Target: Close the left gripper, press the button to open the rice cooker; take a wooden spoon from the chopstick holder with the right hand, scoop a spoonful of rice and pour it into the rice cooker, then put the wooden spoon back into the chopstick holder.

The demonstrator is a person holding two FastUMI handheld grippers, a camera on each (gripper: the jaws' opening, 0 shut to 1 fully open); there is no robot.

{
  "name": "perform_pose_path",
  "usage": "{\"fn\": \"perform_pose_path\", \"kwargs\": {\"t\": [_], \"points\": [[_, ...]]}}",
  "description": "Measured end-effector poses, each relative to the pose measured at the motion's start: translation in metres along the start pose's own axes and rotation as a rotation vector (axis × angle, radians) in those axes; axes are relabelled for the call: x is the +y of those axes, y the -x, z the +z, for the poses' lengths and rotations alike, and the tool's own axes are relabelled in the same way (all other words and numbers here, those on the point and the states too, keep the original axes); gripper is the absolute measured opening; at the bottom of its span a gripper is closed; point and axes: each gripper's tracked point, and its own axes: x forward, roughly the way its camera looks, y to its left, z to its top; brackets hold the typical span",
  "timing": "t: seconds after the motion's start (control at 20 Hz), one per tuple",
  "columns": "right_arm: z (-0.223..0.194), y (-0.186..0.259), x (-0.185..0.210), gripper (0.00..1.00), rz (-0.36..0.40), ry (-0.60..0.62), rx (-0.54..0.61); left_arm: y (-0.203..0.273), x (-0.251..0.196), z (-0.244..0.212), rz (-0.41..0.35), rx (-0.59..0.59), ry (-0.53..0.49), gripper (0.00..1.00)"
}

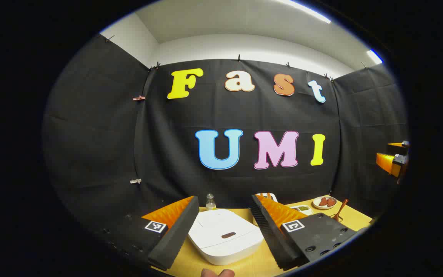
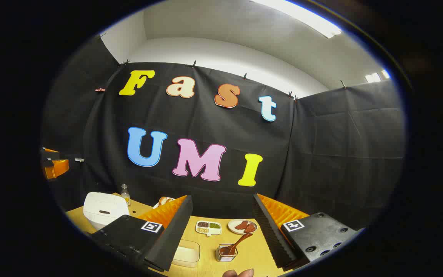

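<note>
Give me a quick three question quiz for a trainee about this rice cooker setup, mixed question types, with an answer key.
1. True or false: the rice cooker lid is already open.
2. Multiple choice: the wooden spoon is A) in the right gripper, B) standing in the chopstick holder, C) lying on the table.
3. Fill in: both the left gripper and the right gripper have their jaws ____.

Key: 1 false, the lid is down. 2 B. 3 open.
</note>
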Motion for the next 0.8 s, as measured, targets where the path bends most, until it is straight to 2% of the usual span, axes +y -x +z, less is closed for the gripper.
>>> {"fn": "perform_pose_path", "kwargs": {"t": [0.05,0.1,0.35,0.5,0.8], "points": [[0.000,-0.001,0.000,0.97,0.000,0.001,-0.001,-0.001,-0.002,0.000,-0.001,-0.005,0.005,0.89],[0.000,-0.001,0.000,0.97,0.001,0.000,-0.007,-0.003,-0.003,0.000,0.000,0.000,0.010,0.94],[-0.009,-0.011,0.008,0.97,0.055,-0.022,-0.014,0.006,-0.011,-0.009,0.040,0.024,0.009,0.94],[0.000,-0.021,0.006,0.97,0.060,-0.052,-0.058,0.020,-0.010,-0.016,0.070,0.038,0.008,0.94],[0.006,-0.023,0.033,0.97,0.128,-0.043,-0.089,0.038,-0.002,-0.020,0.106,0.044,0.020,0.94]]}}
